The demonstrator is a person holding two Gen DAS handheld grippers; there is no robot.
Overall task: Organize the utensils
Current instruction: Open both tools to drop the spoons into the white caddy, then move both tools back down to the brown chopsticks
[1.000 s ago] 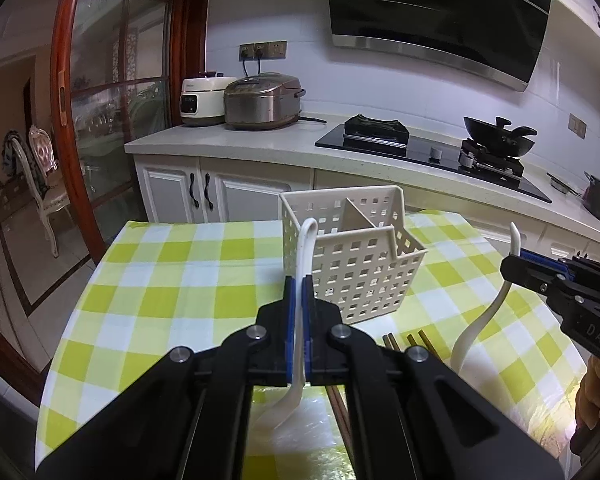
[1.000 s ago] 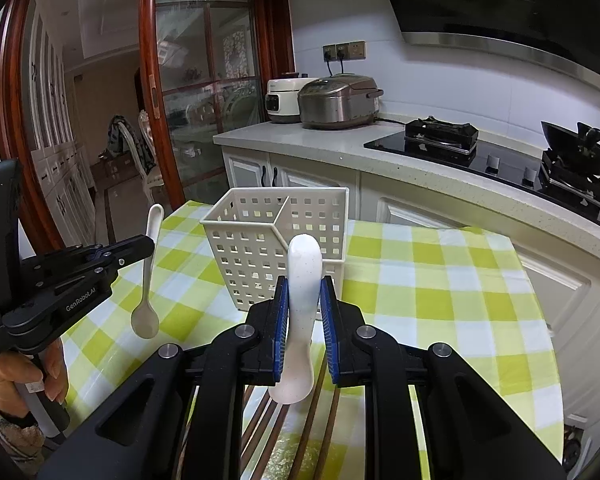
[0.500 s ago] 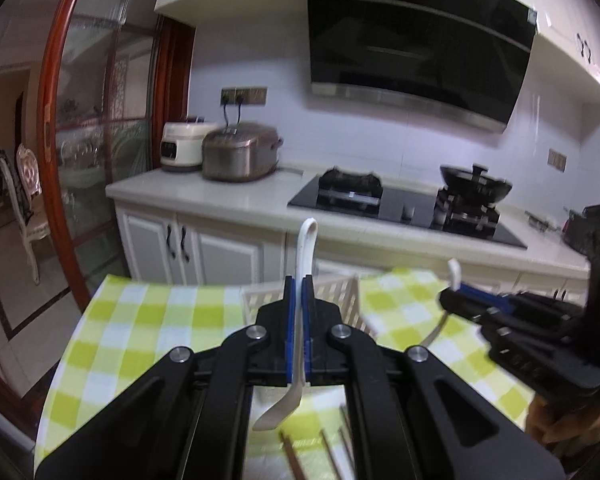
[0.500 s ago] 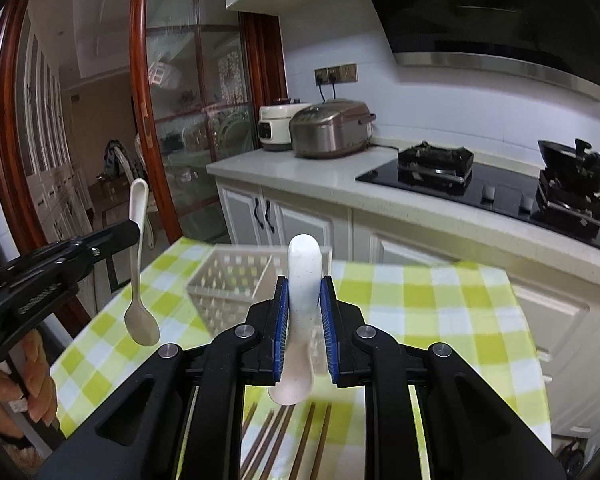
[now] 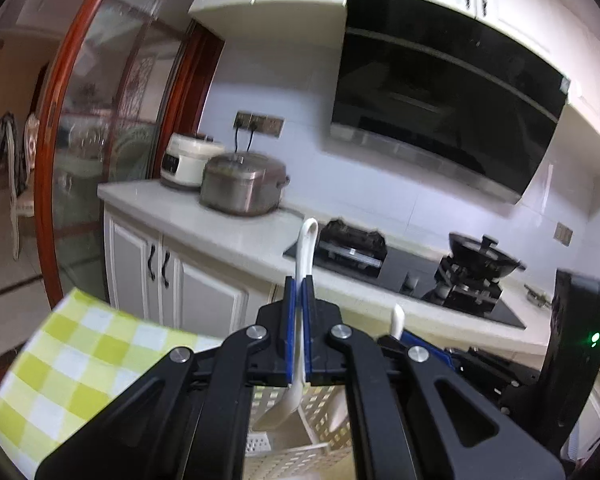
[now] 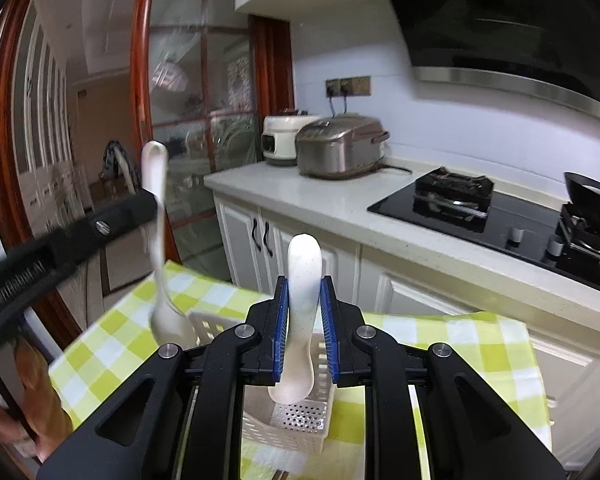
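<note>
- My left gripper [image 5: 297, 322] is clamped edge-on around a white spoon [image 5: 300, 300], handle up and bowl hanging over the white basket [image 5: 300, 456] below, so it can drop in bowl first.
- My right gripper [image 6: 304, 328] pinches a second spoon [image 6: 300, 320] flat across its wide handle, likewise above the basket [image 6: 296, 424].
- The basket sits on the checked surface [image 6: 480, 340]; I judge both spoons ready to lower into its compartments.

Glossy white ceramic-looking spoons [image 6: 300, 320], perforated matt white plastic basket [image 6: 296, 420], checked green cloth tablecloth [image 6: 460, 344], brushed-metal rice cooker [image 6: 340, 146]
</note>
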